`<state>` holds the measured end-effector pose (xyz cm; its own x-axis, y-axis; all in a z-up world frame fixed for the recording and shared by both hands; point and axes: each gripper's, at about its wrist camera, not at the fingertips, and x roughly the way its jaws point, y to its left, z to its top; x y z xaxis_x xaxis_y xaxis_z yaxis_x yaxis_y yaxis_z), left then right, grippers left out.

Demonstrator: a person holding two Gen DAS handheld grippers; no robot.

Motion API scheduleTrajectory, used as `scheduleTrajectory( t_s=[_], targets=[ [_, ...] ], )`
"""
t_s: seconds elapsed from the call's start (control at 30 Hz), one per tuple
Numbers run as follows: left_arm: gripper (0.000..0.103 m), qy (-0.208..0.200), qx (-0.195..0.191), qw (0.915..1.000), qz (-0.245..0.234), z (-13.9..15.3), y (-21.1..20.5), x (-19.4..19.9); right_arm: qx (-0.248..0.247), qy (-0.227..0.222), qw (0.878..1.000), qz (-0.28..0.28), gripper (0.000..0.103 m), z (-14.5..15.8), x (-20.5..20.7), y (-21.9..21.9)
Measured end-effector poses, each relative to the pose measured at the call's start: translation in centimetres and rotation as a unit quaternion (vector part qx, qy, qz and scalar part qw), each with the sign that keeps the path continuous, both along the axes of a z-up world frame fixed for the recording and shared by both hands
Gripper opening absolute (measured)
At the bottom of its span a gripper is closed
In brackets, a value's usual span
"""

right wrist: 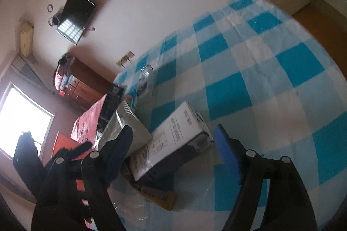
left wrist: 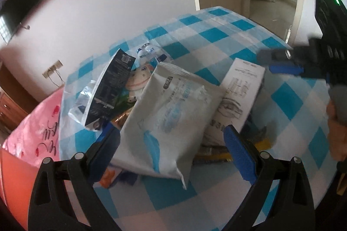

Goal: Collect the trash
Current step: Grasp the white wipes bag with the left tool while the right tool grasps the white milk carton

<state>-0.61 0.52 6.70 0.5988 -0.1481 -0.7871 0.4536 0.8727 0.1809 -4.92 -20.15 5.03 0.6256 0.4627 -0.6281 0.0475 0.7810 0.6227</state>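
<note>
The left gripper (left wrist: 171,140) is standing with jaws wide around the white pouch (left wrist: 173,113), pads apart from it. The right gripper (right wrist: 173,142) is straddling the white box (right wrist: 173,140), jaws wide. Both are lying near the checked tablecloth's (left wrist: 216,35) left edge among wrappers (left wrist: 108,90).

Our left gripper (left wrist: 171,142) is a pair of black plastic arms with long triangular cut-outs, each pinned by two round silver screws at the joints. Its fingers (left wrist: 237,151) carry flat pads of rough bright-blue foam on their inner faces. Our right gripper (right wrist: 173,144) is built the same: black linked arms, silver round-headed pins, and blue foam-faced fingers (right wrist: 226,150), one finger looking darker in shadow. From the left wrist view we also see the right unit's black ribbed housing (left wrist: 327,20) with a small green light, and a grey handle (left wrist: 339,100) below it.
</note>
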Motion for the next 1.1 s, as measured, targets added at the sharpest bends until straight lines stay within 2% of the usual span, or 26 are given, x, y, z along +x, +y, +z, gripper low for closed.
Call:
scheduleTrajectory(
  t_s=[0.13,0.37,0.63,0.73,0.93,1.1],
  targets=[
    [0.097,0.016,0.001,0.9998,-0.008,-0.3,0.2,1.6,0.002,0.021,1.0,0.017,0.07,-0.6,0.0,0.6],
    [0.097,0.047,-0.023,0.9985,-0.012,-1.3,0.6,3.4,-0.001,0.04,0.999,0.031,0.07,-1.6,0.1,1.8],
    [0.093,0.059,-0.033,0.9976,-0.013,-2.5,0.2,4.3,0.015,-0.017,0.999,0.04,0.07,-1.1,1.3,2.2],
    [0.09,0.058,-0.043,0.9974,-0.005,-2.5,0.1,4.3,0.017,-0.037,0.998,0.04,0.077,-0.7,2.2,2.3],
    [0.084,0.052,-0.049,0.9972,0.02,-2.4,-0.1,4.0,0.023,-0.047,0.998,0.034,0.081,-0.7,3.7,2.1],
    [0.08,0.048,-0.064,0.9953,0.054,-2.2,0.0,3.8,0.001,-0.038,0.999,0.028,0.081,-0.8,4.1,1.9]
  ],
)
